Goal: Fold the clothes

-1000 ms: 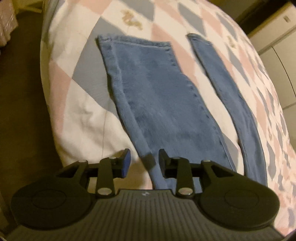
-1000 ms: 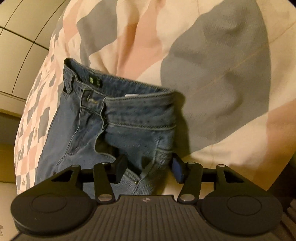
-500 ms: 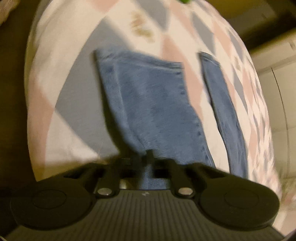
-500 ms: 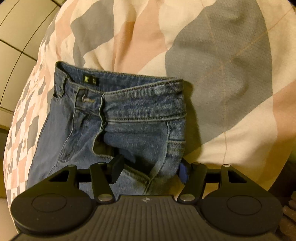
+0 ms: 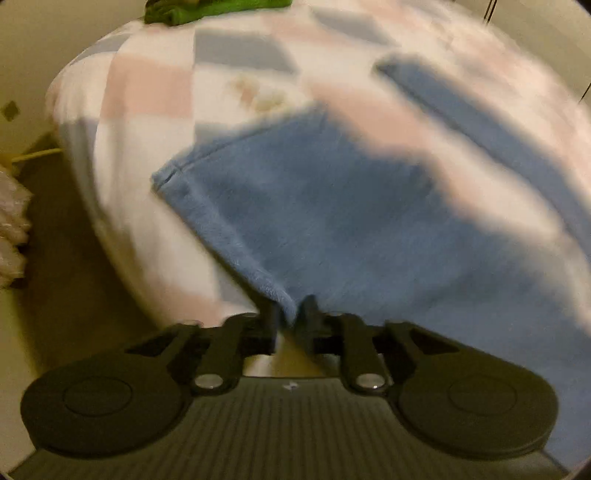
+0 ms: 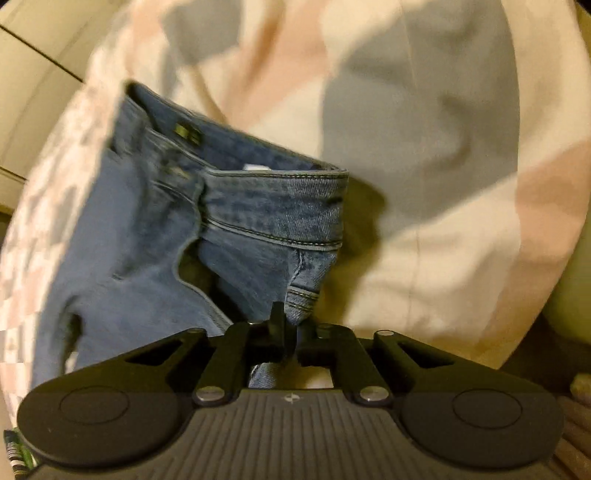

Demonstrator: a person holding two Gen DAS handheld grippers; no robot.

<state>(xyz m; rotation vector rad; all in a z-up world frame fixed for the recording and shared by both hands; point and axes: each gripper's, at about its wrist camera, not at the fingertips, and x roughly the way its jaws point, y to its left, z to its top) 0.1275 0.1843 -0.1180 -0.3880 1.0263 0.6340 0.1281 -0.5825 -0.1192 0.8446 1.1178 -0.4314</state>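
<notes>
Blue jeans lie on a bed with a pink, grey and white checked cover (image 5: 155, 92). In the left wrist view my left gripper (image 5: 290, 319) is shut on the outer edge of one jeans leg (image 5: 314, 206), lifted and blurred; the other leg (image 5: 480, 122) lies farther right. In the right wrist view my right gripper (image 6: 291, 325) is shut on the side seam of the jeans (image 6: 266, 225) just below the waistband, near the hip. The waistband stands raised off the bed cover (image 6: 424, 122).
A green garment (image 5: 207, 9) lies at the bed's far end. The floor (image 5: 62, 258) runs along the bed's left edge, with a pale bundle (image 5: 11, 229) on it. Cupboard panels (image 6: 33, 74) stand beyond the bed in the right wrist view.
Both grippers have shut on the jeans: the left on the leg edge, the right on the hip seam. The denim has lifted and the left view has swung along the bed.
</notes>
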